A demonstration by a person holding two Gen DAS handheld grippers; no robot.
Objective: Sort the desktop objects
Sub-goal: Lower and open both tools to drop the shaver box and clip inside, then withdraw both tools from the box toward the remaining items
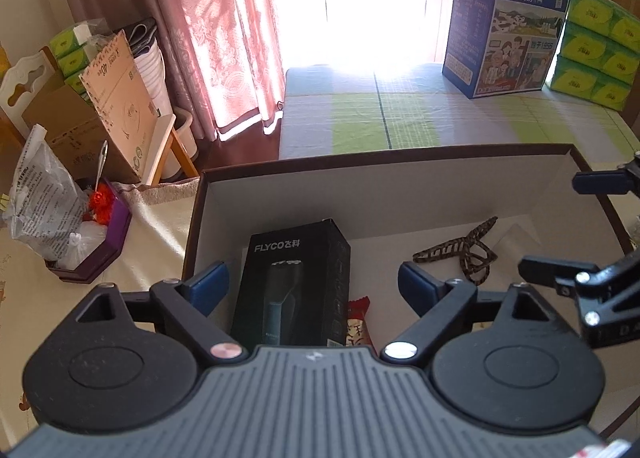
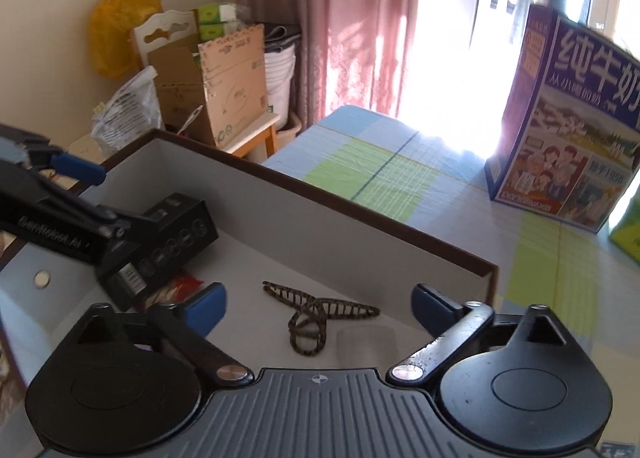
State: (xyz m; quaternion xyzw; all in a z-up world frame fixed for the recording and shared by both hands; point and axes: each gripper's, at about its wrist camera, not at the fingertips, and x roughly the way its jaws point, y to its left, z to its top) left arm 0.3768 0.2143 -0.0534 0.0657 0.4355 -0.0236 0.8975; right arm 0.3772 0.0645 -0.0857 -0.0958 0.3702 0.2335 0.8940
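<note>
A brown-rimmed storage box with white walls (image 1: 360,193) (image 2: 320,225) sits on the table. Inside it lie a black FLYCO shaver carton (image 1: 292,282) (image 2: 168,242), a red snack packet (image 1: 358,322) (image 2: 180,288) beside the carton, and a leopard-print hair claw (image 1: 460,254) (image 2: 316,312). My left gripper (image 1: 314,286) hovers open over the shaver carton, its blue fingertips either side, holding nothing. My right gripper (image 2: 318,304) stands open above the hair claw, nothing between its fingers. Each gripper shows at the edge of the other's view.
A blue milk carton case (image 1: 508,21) (image 2: 568,113) and green tissue packs (image 1: 592,45) stand on the checked cloth beyond the box. Left of the box sit a purple tray with plastic bags (image 1: 80,242), cardboard boxes (image 2: 216,85) and pink curtains (image 1: 224,29).
</note>
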